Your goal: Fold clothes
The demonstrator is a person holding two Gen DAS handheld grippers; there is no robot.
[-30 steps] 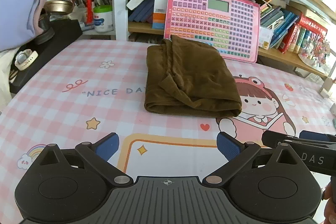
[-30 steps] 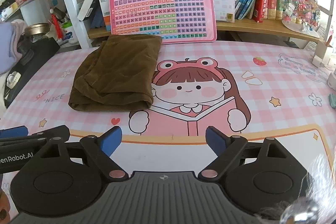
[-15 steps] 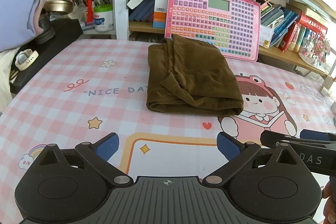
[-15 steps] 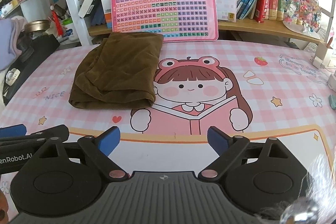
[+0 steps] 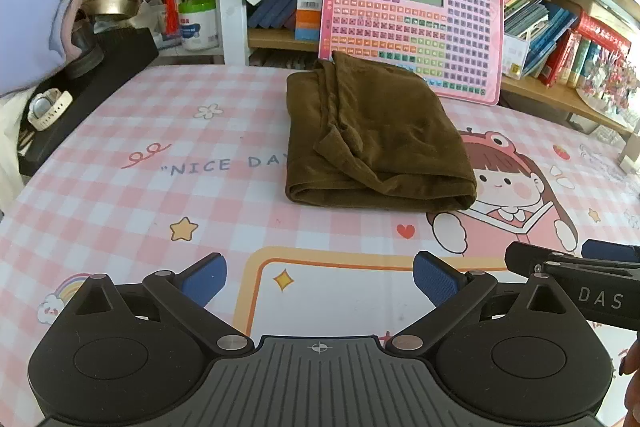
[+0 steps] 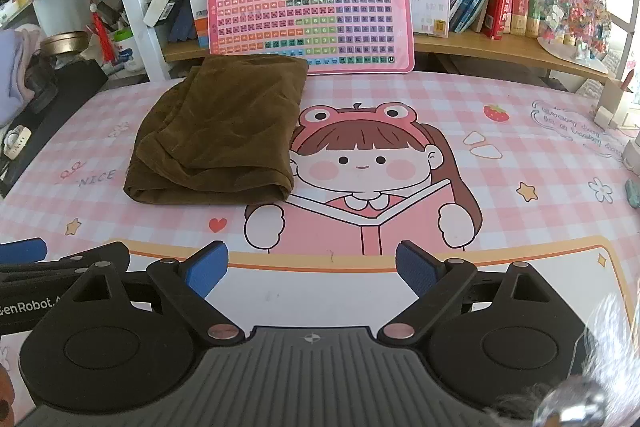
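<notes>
A brown garment [image 5: 372, 143] [image 6: 224, 131] lies folded into a thick rectangle on the pink checked table mat [image 5: 192, 187], its far edge close to a pink keyboard toy. My left gripper [image 5: 320, 281] hovers near the table's front edge, well short of the garment, jaws wide open and empty. My right gripper [image 6: 312, 273] is beside it to the right, also open with nothing between its blue pads [image 6: 414, 273]. Each gripper's side shows at the edge of the other's view.
A pink keyboard toy [image 6: 310, 7] leans against the bookshelf [image 6: 500, 47] behind the garment. On the left a black case [image 5: 92, 79] carries a white watch [image 5: 46, 107], with lilac cloth [image 5: 28, 27] above. Small objects sit at the table's right edge [image 6: 632, 191].
</notes>
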